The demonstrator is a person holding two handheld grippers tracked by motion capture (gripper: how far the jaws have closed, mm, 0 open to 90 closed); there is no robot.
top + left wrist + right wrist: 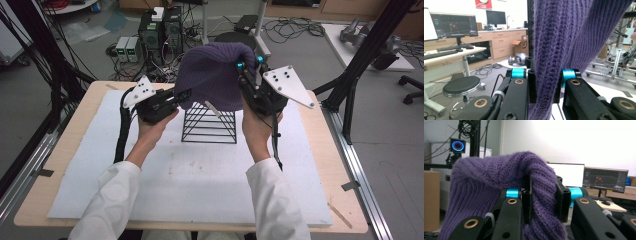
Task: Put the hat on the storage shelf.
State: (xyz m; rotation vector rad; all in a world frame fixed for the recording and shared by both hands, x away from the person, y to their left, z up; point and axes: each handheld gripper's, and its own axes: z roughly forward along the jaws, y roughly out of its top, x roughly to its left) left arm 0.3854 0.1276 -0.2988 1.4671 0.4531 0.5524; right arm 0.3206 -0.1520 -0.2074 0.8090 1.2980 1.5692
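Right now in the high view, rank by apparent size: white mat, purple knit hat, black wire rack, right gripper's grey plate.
1. White mat
2. Purple knit hat, though raised nearer the camera
3. Black wire rack, top hidden by the hat
4. Grey plate

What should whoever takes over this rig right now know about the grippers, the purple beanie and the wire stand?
Left gripper: shut on the purple beanie's lower left edge.
Right gripper: shut on a fold of the beanie near its top right.
Beanie: held up between both grippers, above the black wire stand, which sits on the white mat.
Done: both grips secure.
Left: whether the beanie goes onto the stand or comes away from it can't be told; keep both grips.
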